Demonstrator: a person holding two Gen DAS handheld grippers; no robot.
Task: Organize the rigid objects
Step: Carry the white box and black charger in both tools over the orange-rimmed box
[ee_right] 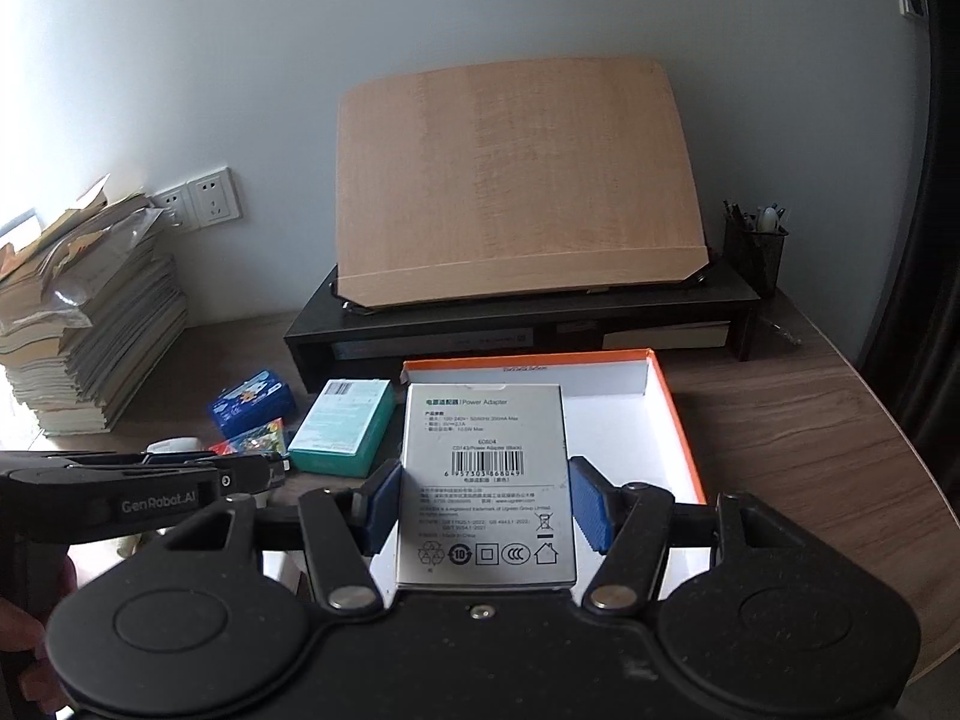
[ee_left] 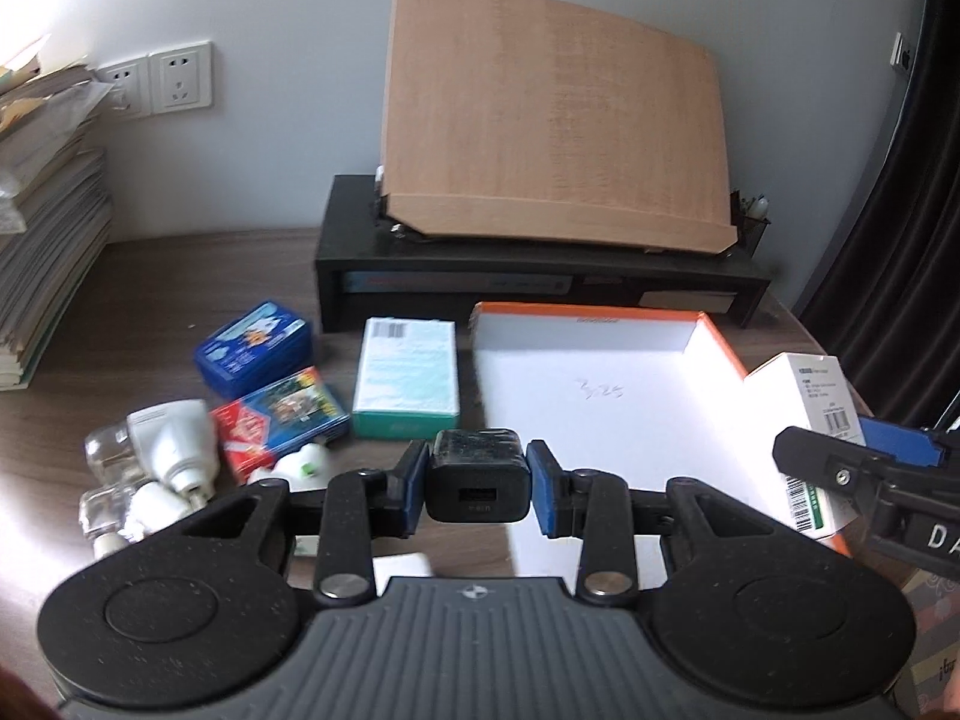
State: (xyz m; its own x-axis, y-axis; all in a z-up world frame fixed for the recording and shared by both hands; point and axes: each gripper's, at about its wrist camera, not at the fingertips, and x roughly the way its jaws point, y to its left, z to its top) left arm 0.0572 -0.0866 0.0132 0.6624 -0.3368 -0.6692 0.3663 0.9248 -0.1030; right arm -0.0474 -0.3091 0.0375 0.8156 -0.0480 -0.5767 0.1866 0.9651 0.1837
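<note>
My left gripper point(ee_left: 478, 483) is shut on a black USB charger point(ee_left: 478, 480), held above the near left corner of an open white box with an orange rim point(ee_left: 717, 333). My right gripper point(ee_right: 486, 501) is shut on a white power adapter box point(ee_right: 486, 468), label side up, over the same orange-rimmed box point(ee_right: 672, 414). In the left wrist view the right gripper point(ee_left: 864, 468) and its adapter box point(ee_left: 810, 396) show at the right edge. The left gripper point(ee_right: 150, 480) crosses the left of the right wrist view.
On the brown desk lie a teal box point(ee_left: 408, 384), a blue card pack point(ee_left: 255, 348), a red-and-blue pack point(ee_left: 282, 420) and white plugs point(ee_left: 174, 444). A wooden board point(ee_left: 552, 114) leans on a black monitor stand point(ee_left: 540, 276). Stacked papers point(ee_left: 42, 210) stand left; a pen holder point(ee_right: 755, 246) stands right.
</note>
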